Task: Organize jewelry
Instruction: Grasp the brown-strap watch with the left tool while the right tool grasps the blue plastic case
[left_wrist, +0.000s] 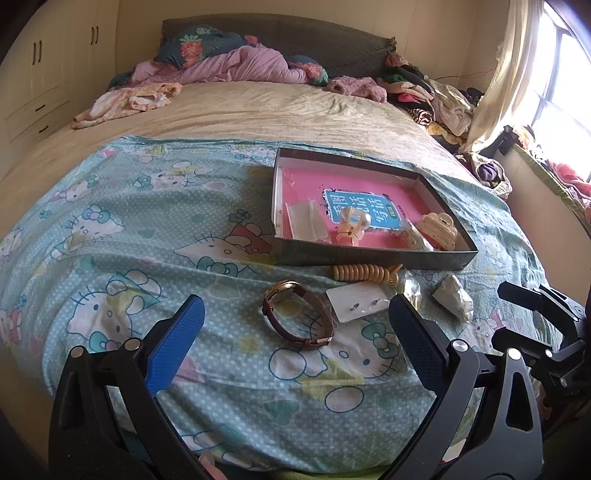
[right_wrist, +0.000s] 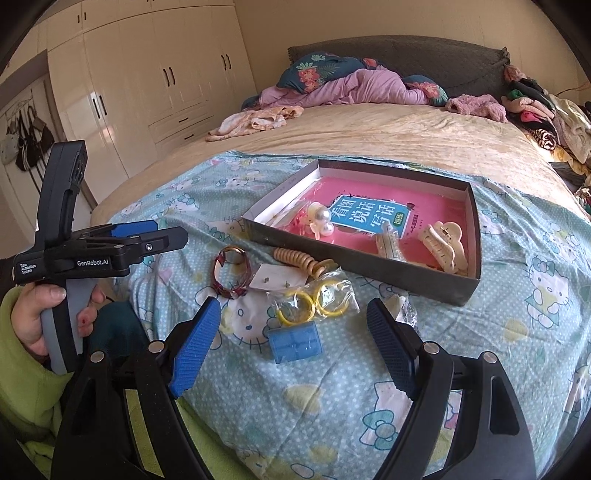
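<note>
Watch (left_wrist: 297, 316): light, stiff loop, strap-edge grip; lying between fingers of gaping, empty left hand-held gripper (left_wrist: 295, 321).

"GenRobot.AI" and "Data Acquisition System" show on the left gripper (right_wrist: 147, 236); "看图说话写话" stands on the pink book (right_wrist: 369, 216) inside the box (right_wrist: 354, 258).

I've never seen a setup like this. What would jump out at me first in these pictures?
Probably the shallow dark box with a pink book lying in it, set on a Hello Kitty sheet spread over the bed. In front of it lies loose jewelry: a watch, wooden beads and bagged yellow hoops. Both open grippers hover before them, the right gripper over a small blue case, the left gripper around the watch.
</note>
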